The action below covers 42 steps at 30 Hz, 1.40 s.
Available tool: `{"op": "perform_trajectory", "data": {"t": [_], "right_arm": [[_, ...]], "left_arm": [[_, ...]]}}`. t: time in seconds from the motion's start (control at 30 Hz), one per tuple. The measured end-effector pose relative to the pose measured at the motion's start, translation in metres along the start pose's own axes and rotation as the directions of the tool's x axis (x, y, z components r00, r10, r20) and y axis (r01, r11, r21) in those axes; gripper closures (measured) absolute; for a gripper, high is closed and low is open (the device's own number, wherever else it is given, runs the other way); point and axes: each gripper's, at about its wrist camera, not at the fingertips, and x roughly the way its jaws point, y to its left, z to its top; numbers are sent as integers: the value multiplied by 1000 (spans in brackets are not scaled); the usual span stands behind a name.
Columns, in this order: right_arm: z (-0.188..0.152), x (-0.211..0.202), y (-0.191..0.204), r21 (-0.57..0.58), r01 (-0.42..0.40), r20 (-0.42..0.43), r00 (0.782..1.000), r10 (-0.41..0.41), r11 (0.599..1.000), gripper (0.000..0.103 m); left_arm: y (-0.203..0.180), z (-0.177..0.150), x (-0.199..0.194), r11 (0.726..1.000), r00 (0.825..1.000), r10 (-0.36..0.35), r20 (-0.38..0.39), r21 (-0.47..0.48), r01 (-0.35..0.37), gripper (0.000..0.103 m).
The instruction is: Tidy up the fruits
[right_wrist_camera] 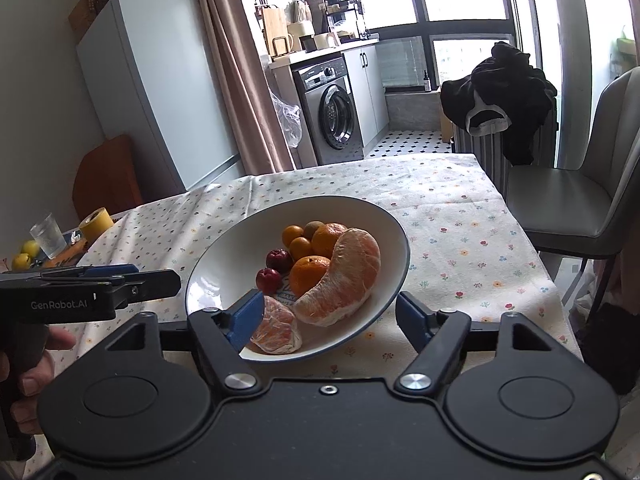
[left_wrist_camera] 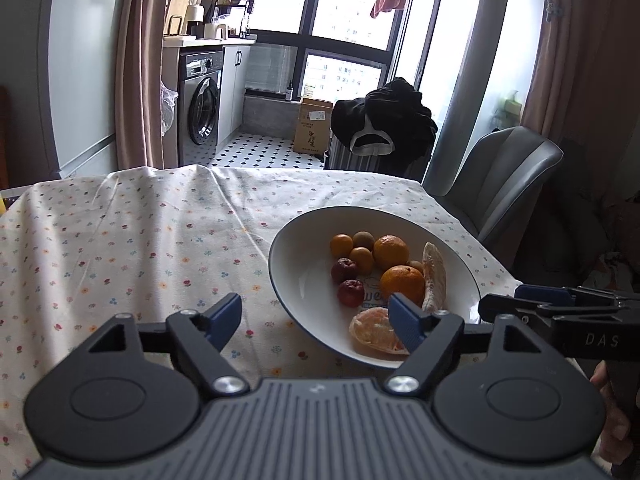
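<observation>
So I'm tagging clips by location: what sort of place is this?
Most likely a home dining nook beside a kitchen-laundry area: a cloth-covered table, a washing machine, a fridge.

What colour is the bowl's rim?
Dark blue, edging the white bowl; it shows best in the right wrist view.

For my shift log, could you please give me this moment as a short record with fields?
surface: table with floral tablecloth
container: white bowl
whole fruit: two oranges, small orange fruits, two small red fruits
peeled fruit: large peeled segment, smaller peeled piece, both in the bowl
left claw: open, empty, over the bowl's near left rim
right claw: open, empty, straddling the bowl's near rim
</observation>
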Motion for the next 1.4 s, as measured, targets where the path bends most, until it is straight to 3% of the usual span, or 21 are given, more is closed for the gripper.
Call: {"op": "perform_trajectory", "data": {"t": [0.23,0.33,0.43,0.53,0.8,1.4], "right_arm": [[3,-15,7,-3,-8,29,1000,8,1000,5],[2,-21,9,-8,-11,40,999,12,1000,0],[1,-23,13,-6,-17,37,999,17,1000,0],[1,-27,15,-3,-27,33,999,27,1000,0],[-3,-38,23,-28,1,34,999,0,1000,0],[-3,-65,49,-54,-46,36,998,48,997,0]], "left_arm": [[4,-1,-22,999,1000,13,19,-33,-13,14],[6,-3,-31,999,999,16,28,-44,-14,12],[9,-5,-39,998,1000,5,26,-65,-3,9],[10,-7,-49,998,999,15,47,-64,-12,0],[12,-11,-70,996,997,58,45,-66,-55,0],[13,-20,-116,987,987,153,51,-61,-150,0]]}}
